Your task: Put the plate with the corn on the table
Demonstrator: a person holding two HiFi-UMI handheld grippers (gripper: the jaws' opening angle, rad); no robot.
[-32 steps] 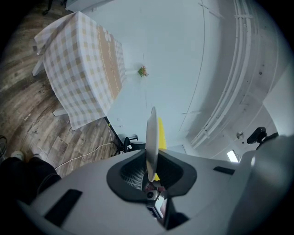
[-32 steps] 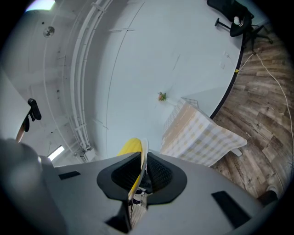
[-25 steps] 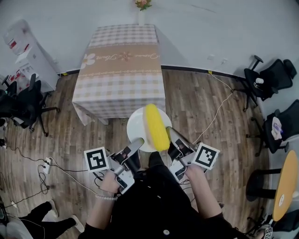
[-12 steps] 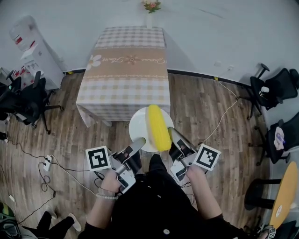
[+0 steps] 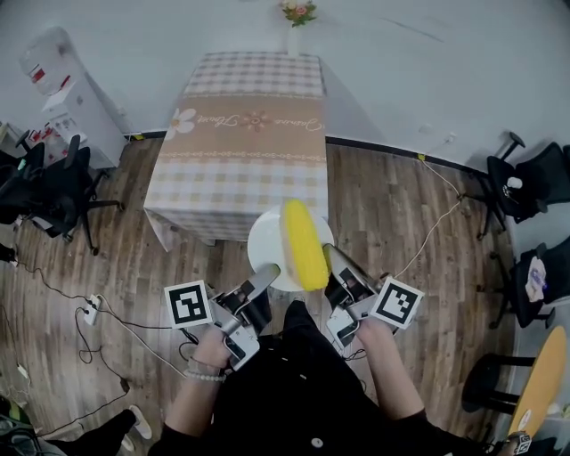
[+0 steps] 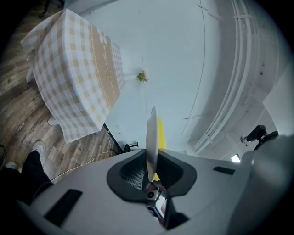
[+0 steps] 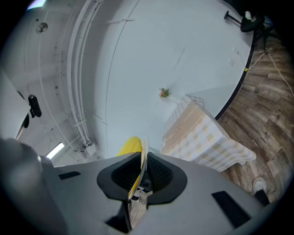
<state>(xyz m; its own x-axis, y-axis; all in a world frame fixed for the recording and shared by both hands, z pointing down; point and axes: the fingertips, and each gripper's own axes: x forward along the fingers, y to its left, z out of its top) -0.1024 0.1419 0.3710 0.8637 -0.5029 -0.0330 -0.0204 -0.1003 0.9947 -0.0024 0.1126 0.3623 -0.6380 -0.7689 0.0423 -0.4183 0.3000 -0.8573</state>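
A white plate with a yellow corn cob lying on it hangs level in front of me, over the wood floor just short of the table. My left gripper is shut on the plate's near-left rim. My right gripper is shut on its near-right rim, with the corn showing beside it. The table stands ahead, covered in a beige checked cloth, its near edge just beyond the plate.
A vase of flowers stands at the table's far end by the white wall. Office chairs stand at the left and more chairs at the right. Cables and a power strip lie on the floor at the left.
Both grippers and the plate with the corn have moved toward the table; the table's near edge now lies closer to the plate. The grip on both rims is unchanged.
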